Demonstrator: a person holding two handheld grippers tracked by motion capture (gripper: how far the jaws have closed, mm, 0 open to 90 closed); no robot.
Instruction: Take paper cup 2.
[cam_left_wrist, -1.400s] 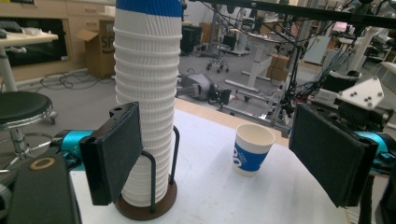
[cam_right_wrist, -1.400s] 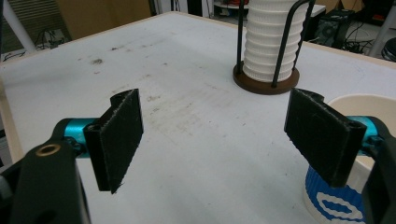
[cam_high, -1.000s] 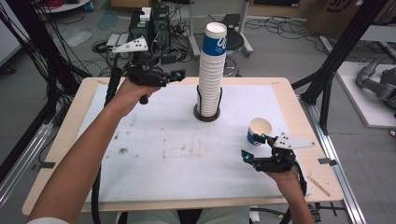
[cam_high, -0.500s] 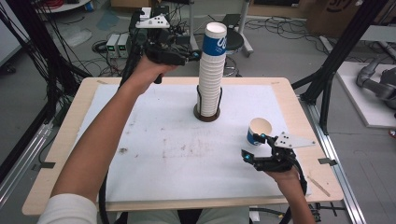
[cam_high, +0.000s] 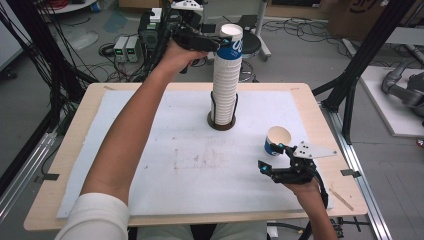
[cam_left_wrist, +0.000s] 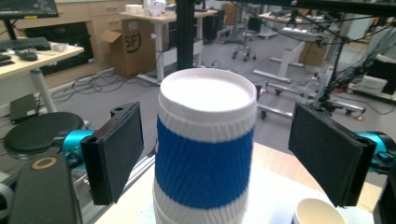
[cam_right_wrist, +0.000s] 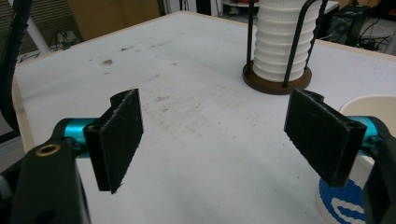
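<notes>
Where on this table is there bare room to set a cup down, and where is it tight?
The white mat lies bare between the cup stack and the table's left edge, and along the near edge left of the right gripper. It is tight at the right, where the loose cup stands beside that gripper.

The right gripper (cam_right_wrist: 215, 140) holds its 2 black jaws wide apart over the stained white table mat (cam_right_wrist: 187, 116), with the ribbed paper cup stack (cam_right_wrist: 280, 37) in its wire holder (cam_right_wrist: 278, 81) beyond and a blue-and-white paper cup (cam_right_wrist: 343, 196) beside the right-hand jaw.
</notes>
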